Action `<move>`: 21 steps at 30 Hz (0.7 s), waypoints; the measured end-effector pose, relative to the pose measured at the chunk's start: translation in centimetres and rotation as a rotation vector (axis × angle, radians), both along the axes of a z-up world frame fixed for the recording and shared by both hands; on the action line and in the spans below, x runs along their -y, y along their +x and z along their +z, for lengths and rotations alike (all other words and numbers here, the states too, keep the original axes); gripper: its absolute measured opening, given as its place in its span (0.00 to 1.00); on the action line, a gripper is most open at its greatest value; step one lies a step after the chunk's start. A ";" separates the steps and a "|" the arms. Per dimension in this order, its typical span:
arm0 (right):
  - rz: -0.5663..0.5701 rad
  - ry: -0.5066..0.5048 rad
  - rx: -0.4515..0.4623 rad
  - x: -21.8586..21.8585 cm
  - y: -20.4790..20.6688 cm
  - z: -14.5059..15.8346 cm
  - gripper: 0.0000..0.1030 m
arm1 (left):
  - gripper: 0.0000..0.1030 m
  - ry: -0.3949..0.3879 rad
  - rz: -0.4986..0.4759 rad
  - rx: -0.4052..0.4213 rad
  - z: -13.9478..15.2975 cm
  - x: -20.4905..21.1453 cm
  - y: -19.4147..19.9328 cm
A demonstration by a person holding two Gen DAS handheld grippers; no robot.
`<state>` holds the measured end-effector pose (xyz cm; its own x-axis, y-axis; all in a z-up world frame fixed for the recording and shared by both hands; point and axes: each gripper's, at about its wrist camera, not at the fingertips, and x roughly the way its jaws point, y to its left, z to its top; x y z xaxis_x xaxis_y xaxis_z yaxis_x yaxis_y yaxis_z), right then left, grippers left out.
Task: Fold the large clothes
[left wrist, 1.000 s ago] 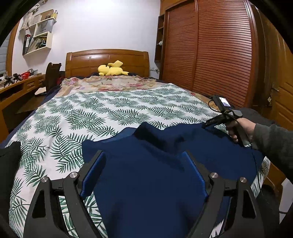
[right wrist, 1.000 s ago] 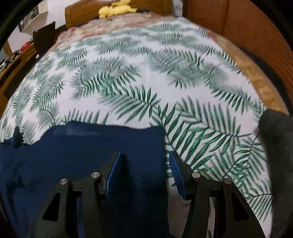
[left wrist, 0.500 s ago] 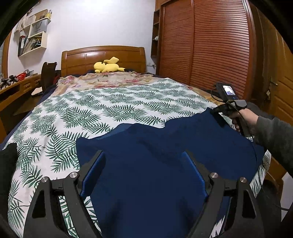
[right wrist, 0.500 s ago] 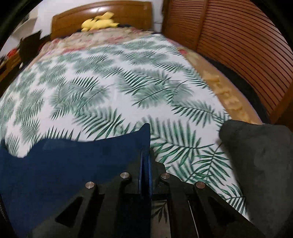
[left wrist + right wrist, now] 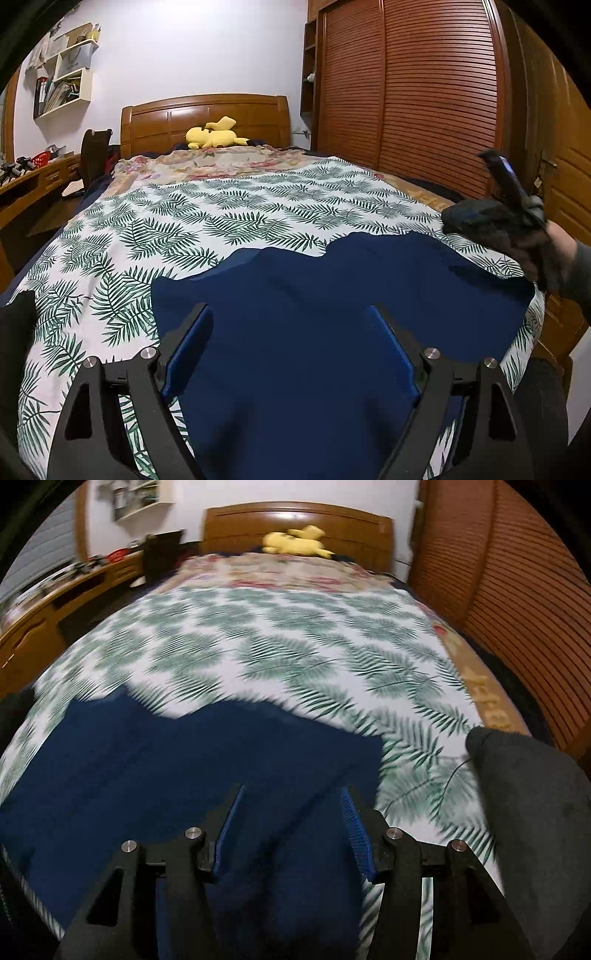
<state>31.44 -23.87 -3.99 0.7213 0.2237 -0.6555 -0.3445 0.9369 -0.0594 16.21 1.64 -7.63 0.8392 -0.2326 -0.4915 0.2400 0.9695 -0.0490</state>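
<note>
A navy blue garment (image 5: 332, 295) lies spread on the near part of the fern-print bed sheet (image 5: 221, 206). My left gripper (image 5: 289, 308) hangs open over its middle, and nothing is pinched between the blue pads. My right gripper (image 5: 291, 790) is over the garment's (image 5: 184, 775) right part, near its right edge. Its jaws are opening, and the cloth lies under them, not gripped. In the left wrist view, the hand (image 5: 559, 243) holding that tool shows at the right edge of the bed.
A dark grey garment (image 5: 528, 805) is heaped at the bed's right edge. Another dark cloth (image 5: 14, 332) lies at the left edge. A yellow plush toy (image 5: 212, 136) rests by the headboard. Wooden wardrobe doors (image 5: 406, 92) stand to the right, with a desk (image 5: 29, 184) on the left.
The right gripper shut on the garment's far right corner, drew it toward the right, then let go and pulled back. The raised fold has flattened. The left gripper stayed put.
</note>
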 end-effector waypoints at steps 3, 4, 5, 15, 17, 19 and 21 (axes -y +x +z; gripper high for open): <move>0.047 0.017 -0.004 0.0 -3.5 -0.8 0.53 | 0.83 0.015 0.002 0.002 0.0 0.2 0.0; 0.053 0.027 -0.010 0.2 -4.4 -1.0 0.53 | 0.83 0.017 0.000 0.002 -0.1 0.3 -0.1; 0.061 0.038 -0.019 0.3 -5.3 -1.4 0.53 | 0.83 0.016 -0.002 0.003 -0.1 0.4 -0.1; 0.077 -0.002 -0.021 0.5 -10.7 -3.1 0.53 | 0.83 0.025 -0.011 -0.001 -0.2 0.8 -0.9; 0.070 0.003 -0.014 0.8 -11.6 -3.4 0.53 | 0.83 0.028 -0.011 0.000 -0.3 0.9 -1.3; 0.060 0.011 -0.024 1.1 -12.6 -3.9 0.53 | 0.83 0.028 -0.011 -0.002 -0.4 1.0 -1.8; 0.044 -0.009 -0.043 1.4 -12.5 -5.3 0.53 | 0.83 0.029 -0.010 -0.007 -0.5 1.1 -2.2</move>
